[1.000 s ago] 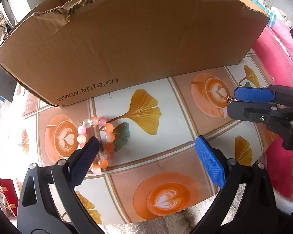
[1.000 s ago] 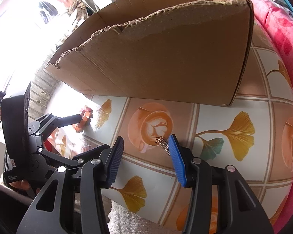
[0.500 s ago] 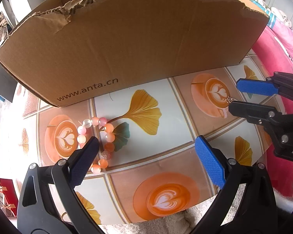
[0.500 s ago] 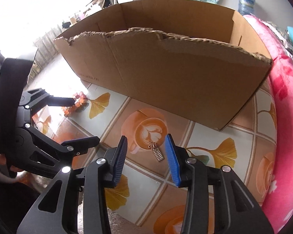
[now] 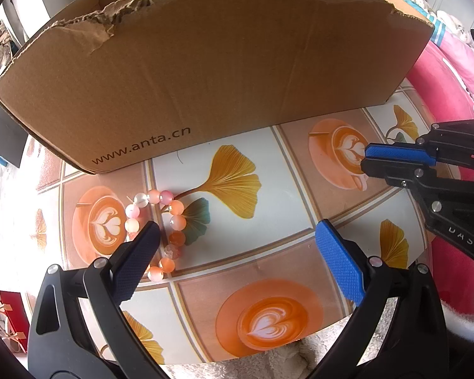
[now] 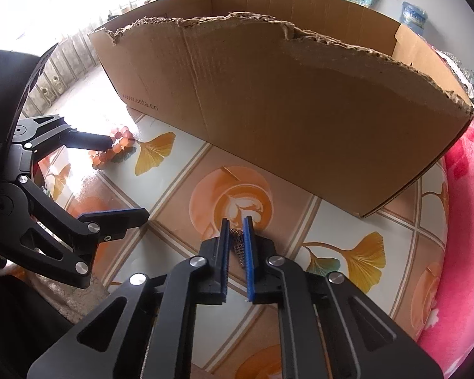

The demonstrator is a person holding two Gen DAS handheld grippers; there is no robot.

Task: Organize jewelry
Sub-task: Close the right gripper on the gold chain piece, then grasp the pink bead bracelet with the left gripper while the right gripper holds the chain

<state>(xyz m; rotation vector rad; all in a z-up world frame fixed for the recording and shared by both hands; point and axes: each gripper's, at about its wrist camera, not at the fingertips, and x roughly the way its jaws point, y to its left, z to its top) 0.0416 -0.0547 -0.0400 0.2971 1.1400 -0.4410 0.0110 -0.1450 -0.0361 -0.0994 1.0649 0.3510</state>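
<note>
A bracelet of orange and pink beads (image 5: 161, 230) lies on the patterned tabletop (image 5: 268, 221); it also shows in the right wrist view (image 6: 112, 151). My left gripper (image 5: 237, 246) is open, its left finger over the bracelet's ring. My right gripper (image 6: 236, 229) has nearly closed around a small gold chain earring (image 6: 239, 249) that lies on the table between the pads. From the left wrist view the right gripper (image 5: 368, 161) looks almost shut. A torn cardboard box (image 6: 284, 101) stands behind both.
The box's tall front wall (image 5: 205, 72) blocks the far side of the table. A pink blanket (image 6: 458, 237) lies along the right edge. The table's near edge meets a fluffy white cover (image 5: 316, 347).
My right gripper has narrowed from wide open to a small gap around the earring and dropped toward the table. The left gripper and bracelet have not moved.
</note>
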